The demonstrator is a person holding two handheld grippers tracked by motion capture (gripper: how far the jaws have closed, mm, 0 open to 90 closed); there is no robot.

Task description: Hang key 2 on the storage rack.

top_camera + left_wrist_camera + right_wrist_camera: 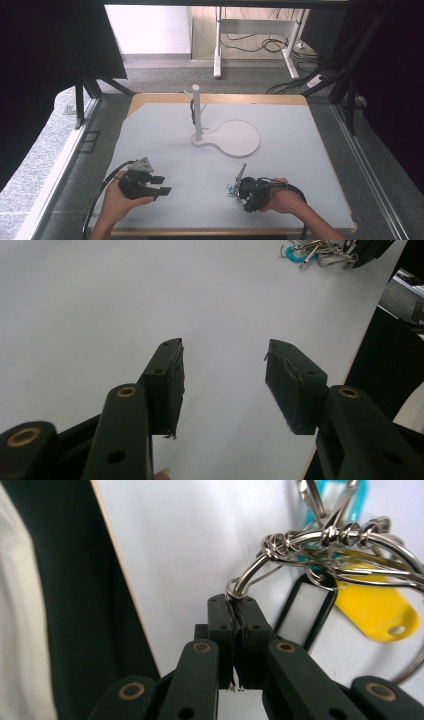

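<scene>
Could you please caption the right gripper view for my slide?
Right gripper shut on a key ring with tags.

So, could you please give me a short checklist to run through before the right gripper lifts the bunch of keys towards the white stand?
1. Right gripper shut on the metal key ring: ok.
2. Bite depth: only a thin loop sits at the jaw tips, so it may slip: not ok.
3. Yellow plastic tag and black-framed tag hang free of the jaws: ok.
4. Left gripper open, nothing between its pads: ok.
5. White upright post stand on the grey table stands upright: ok.
6. Whether the stand's peg is free: cannot tell.
</scene>
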